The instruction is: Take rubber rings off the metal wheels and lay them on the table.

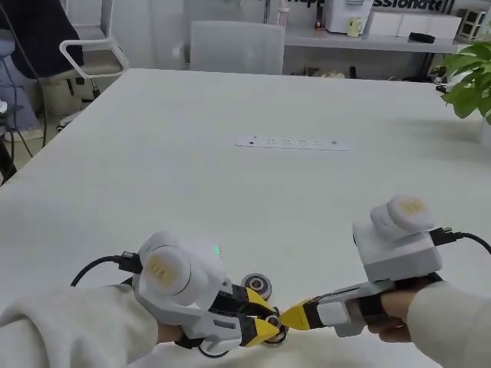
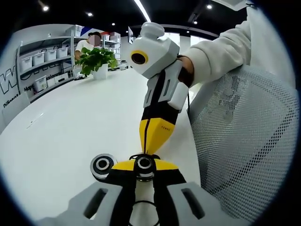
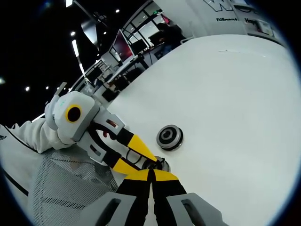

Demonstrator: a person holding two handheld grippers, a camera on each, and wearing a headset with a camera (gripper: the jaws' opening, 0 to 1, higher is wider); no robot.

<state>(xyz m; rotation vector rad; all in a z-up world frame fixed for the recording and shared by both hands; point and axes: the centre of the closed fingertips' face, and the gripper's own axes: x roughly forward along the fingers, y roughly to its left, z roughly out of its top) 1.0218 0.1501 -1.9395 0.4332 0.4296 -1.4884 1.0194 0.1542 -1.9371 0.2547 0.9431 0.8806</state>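
Observation:
My left gripper (image 1: 268, 328) (image 2: 144, 170) is shut on a small metal wheel (image 2: 144, 165) (image 3: 158, 165) just above the table's near edge. My right gripper (image 1: 286, 318) (image 3: 151, 173) comes in from the right with its jaws shut. Its yellow tip (image 2: 151, 149) touches the top of that wheel and pinches a thin black rubber ring (image 2: 135, 156) that loops off it. A second wheel (image 1: 257, 286) (image 2: 103, 165) (image 3: 169, 137), with its black ring on, lies flat on the table just beyond the grippers.
A white power strip (image 1: 291, 142) lies mid-table. A potted plant (image 1: 472, 77) stands at the far right edge, and a chair (image 1: 236, 47) at the far side. A mesh chair back (image 2: 235, 141) is close behind the grippers.

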